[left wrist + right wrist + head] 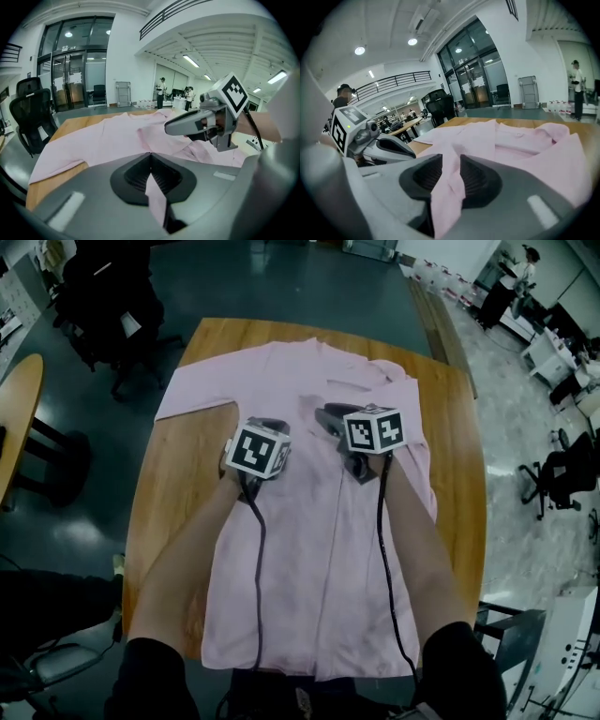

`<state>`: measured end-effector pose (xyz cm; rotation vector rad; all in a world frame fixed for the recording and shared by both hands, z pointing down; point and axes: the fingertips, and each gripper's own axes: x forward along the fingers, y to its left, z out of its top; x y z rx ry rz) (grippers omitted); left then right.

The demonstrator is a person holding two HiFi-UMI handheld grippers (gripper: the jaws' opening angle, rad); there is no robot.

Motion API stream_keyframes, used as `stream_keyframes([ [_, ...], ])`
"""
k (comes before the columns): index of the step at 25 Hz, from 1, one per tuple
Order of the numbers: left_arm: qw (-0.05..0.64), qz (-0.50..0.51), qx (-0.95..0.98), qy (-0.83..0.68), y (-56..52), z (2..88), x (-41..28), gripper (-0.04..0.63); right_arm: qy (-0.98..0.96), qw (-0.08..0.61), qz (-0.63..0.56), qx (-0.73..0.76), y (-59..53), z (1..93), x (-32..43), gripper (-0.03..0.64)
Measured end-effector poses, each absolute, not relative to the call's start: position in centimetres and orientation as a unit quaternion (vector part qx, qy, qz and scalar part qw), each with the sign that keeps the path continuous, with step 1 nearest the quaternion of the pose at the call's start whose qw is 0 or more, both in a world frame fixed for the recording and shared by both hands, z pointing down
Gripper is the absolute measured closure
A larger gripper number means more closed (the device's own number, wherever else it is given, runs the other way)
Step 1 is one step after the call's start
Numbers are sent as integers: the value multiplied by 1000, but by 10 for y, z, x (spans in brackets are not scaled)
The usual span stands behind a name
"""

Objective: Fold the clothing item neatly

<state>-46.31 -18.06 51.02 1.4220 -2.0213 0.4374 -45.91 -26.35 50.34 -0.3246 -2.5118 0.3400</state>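
A pink shirt (319,549) lies spread on the wooden table (173,502), collar at the far end. Both grippers hover over its upper middle, side by side. My left gripper (270,426) is shut on a fold of the pink fabric (157,197), which hangs pinched between its jaws (151,157). My right gripper (330,420) has its jaws parted; a strip of the shirt (447,187) lies loosely in the gap (450,161). Each gripper shows in the other's view: the right gripper (187,124) to the right, the left gripper (389,145) to the left.
Black office chairs (103,296) stand beyond the table's far left corner. A second wooden table (19,418) is at the left edge, and more chairs (562,474) at the right. People (161,91) stand far off in the hall.
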Motion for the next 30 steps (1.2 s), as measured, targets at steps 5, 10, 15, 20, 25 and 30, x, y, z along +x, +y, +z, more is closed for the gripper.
stream_keyframes([
  [5, 299, 175, 569, -746, -215, 513, -460, 532, -950, 285, 103, -78, -313, 481, -425, 509],
  [10, 299, 235, 546, -747, -248, 541, -467, 437, -948, 304, 95, -15, -398, 495, -363, 509],
  [15, 356, 241, 517, -740, -257, 582, -468, 430, -939, 326, 96, 57, -496, 522, -305, 509],
  [20, 369, 238, 505, -743, -263, 592, -456, 546, -930, 343, 111, 74, -556, 550, -285, 509],
  [25, 354, 249, 488, -758, -277, 580, -450, 569, -933, 334, 112, 66, -589, 552, -320, 509],
  [30, 361, 210, 476, -774, -281, 570, -455, 572, -936, 326, 116, 64, -621, 561, -371, 505],
])
